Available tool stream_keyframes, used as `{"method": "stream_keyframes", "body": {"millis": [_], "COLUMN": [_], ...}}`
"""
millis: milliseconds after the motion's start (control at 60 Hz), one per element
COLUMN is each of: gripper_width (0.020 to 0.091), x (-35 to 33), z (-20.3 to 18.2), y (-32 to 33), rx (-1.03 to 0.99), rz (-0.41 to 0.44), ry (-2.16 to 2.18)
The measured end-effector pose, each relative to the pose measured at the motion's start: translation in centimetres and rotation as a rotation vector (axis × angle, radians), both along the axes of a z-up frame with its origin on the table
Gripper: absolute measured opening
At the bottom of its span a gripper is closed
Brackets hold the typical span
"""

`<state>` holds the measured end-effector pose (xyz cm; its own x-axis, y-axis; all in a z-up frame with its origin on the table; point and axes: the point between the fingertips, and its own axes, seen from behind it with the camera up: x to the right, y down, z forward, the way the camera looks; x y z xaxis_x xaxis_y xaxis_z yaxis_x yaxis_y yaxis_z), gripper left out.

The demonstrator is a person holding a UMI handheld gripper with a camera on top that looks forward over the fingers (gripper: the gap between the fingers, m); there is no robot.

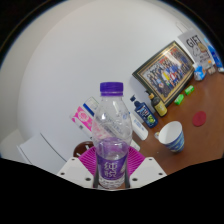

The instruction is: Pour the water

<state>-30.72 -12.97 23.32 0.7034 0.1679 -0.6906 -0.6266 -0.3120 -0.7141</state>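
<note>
You've got the bottle (112, 130) upright between the fingers of the claw (111, 172), magenta pads (92, 160) tight against both sides of its lower body, so call it clenched on the bottle. The purple cap looks on; it's a clear bottle with a purple label. You can't tell whether its base is off the desk (200, 135) because the fingers hide it.

Step in hand, by my read: grasp done, carry to the cup not yet done. The white cup with the blue pattern (171, 134) sits on the desk beyond the fingers, off toward the framed picture (165, 68), well apart from the bottle. A small dark bottle (145, 110) stands between the two, near the cup.

The next move needs you to bring the bottle neck over the cup's mouth, clear that dark bottle, then tilt. With the cap on nothing will flow, so check that first. Water level is hard to read.
</note>
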Motion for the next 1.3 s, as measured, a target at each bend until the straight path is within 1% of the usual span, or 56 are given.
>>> {"method": "stream_keyframes", "body": {"millis": [100, 250, 450, 533, 667, 850, 1000, 1100, 1300], "gripper_width": [0.0350, 0.0350, 0.0352, 0.0350, 0.0350, 0.0353, 0.0351, 0.0350, 0.0350], "x": [-1.0, -1.2, -0.4, 0.8, 1.5, 0.7, 0.9, 2.9, 9.9], "z": [1.1, 1.4, -0.1, -0.9, -2.1, -2.4, -1.5, 0.4, 5.4], "y": [2.5, 5.9, 8.9, 9.4, 9.7, 9.4, 9.0, 9.4, 11.0], "rx": [-0.067, -0.171, -0.287, -0.315, -0.353, -0.383, -0.328, -0.221, 0.020], "rz": [0.009, 0.017, 0.016, -0.006, -0.019, 0.011, 0.040, 0.047, 0.007], "ry": [0.266, 0.684, 1.109, 1.271, 1.352, 1.246, 0.886, 0.567, 0.000]}}
